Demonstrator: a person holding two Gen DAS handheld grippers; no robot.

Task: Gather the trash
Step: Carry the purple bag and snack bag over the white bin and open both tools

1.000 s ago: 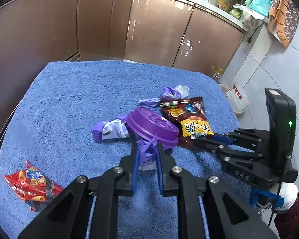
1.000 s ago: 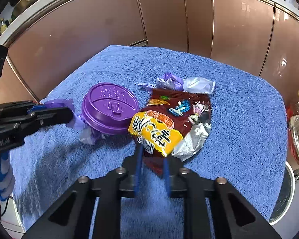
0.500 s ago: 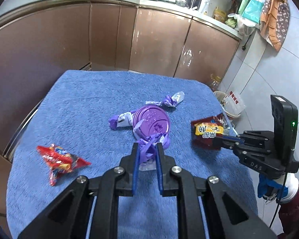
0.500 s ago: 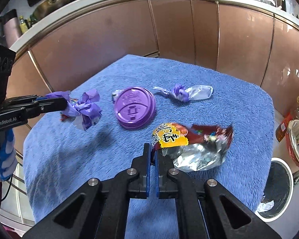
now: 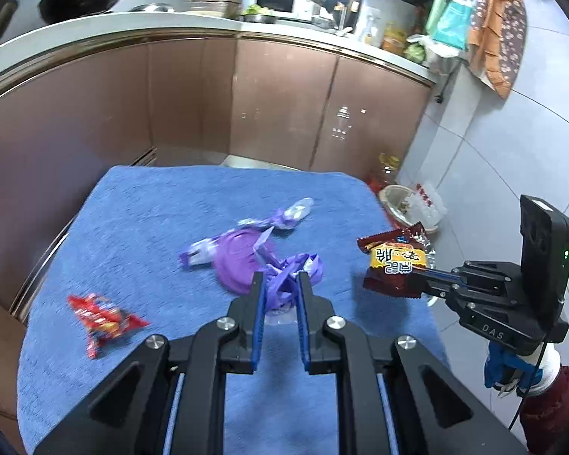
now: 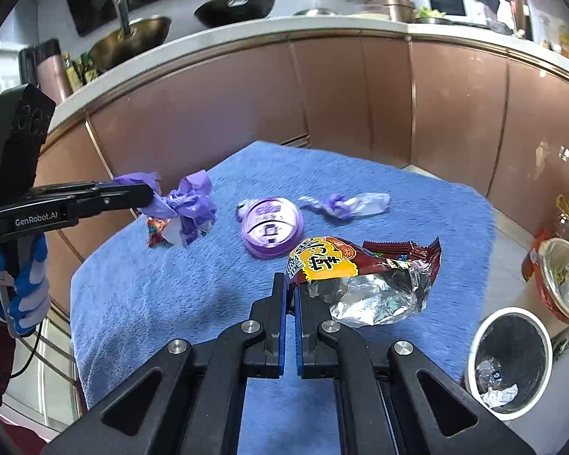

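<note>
My left gripper (image 5: 278, 278) is shut on a crumpled purple wrapper (image 5: 290, 269) and holds it above the blue towel (image 5: 140, 227); it also shows in the right wrist view (image 6: 187, 206). My right gripper (image 6: 293, 286) is shut on a brown and yellow snack bag (image 6: 360, 269), lifted off the towel; the bag also shows in the left wrist view (image 5: 396, 261). On the towel lie a purple cup lid (image 6: 271, 227), a purple-and-clear candy wrapper (image 6: 345, 204), another purple wrapper (image 5: 199, 254) and a red snack packet (image 5: 102, 314).
A white trash bin (image 6: 510, 356) with a black liner stands on the floor at the right of the table. A bowl-shaped container (image 6: 561, 276) and a bottle (image 6: 565, 212) sit on the floor beyond it. Brown kitchen cabinets (image 5: 284, 113) stand behind the table.
Both grippers have risen and pulled back from the table. The purple wrapper and the snack bag have come up off the towel with them.
</note>
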